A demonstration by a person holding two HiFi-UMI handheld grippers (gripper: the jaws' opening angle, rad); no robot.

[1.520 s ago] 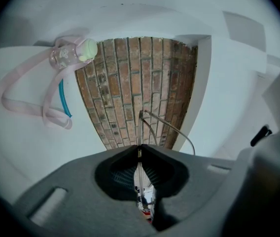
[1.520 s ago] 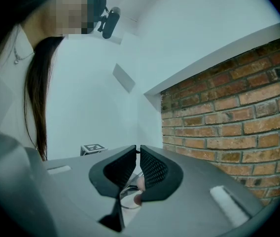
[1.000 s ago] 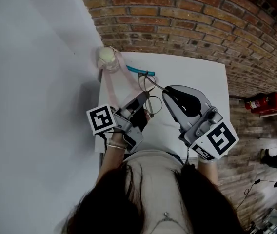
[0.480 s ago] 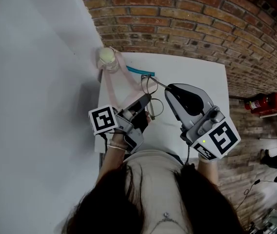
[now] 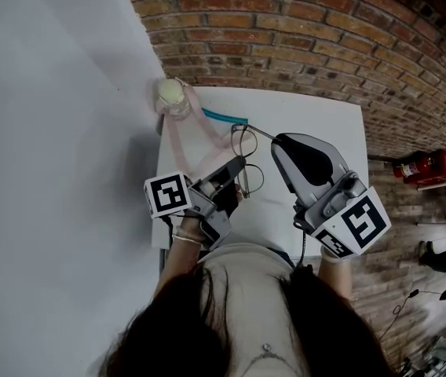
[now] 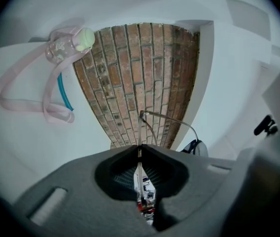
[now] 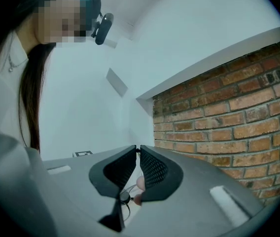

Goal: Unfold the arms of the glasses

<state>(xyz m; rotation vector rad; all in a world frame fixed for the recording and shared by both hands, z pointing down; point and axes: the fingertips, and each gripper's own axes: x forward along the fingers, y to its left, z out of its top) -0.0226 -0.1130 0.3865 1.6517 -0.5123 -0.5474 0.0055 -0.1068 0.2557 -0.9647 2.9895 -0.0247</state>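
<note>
Head view: the glasses (image 5: 244,159) were held over the worktop (image 5: 325,132), left of its middle. The left hand-held gripper (image 5: 237,166) was clamped on the frame, and the right hand-held gripper (image 5: 275,141) was pinched shut on an arm tip. That arm was judged part-open, so an outward swing was called for. No writing could be read.

A white tabletop (image 5: 317,124) carries a small clear bottle (image 5: 172,94) with a pale green cap at its far left corner. A pink strap (image 5: 182,144) loops from the bottle across the tabletop's left side, and a thin teal stick (image 5: 224,116) lies just beside the strap. A brick surface (image 5: 325,38) runs beyond the far and right edges of the tabletop, with a red crate (image 5: 431,166) standing on it well off to the right, and a plain white surface (image 5: 50,132) fills the left.
</note>
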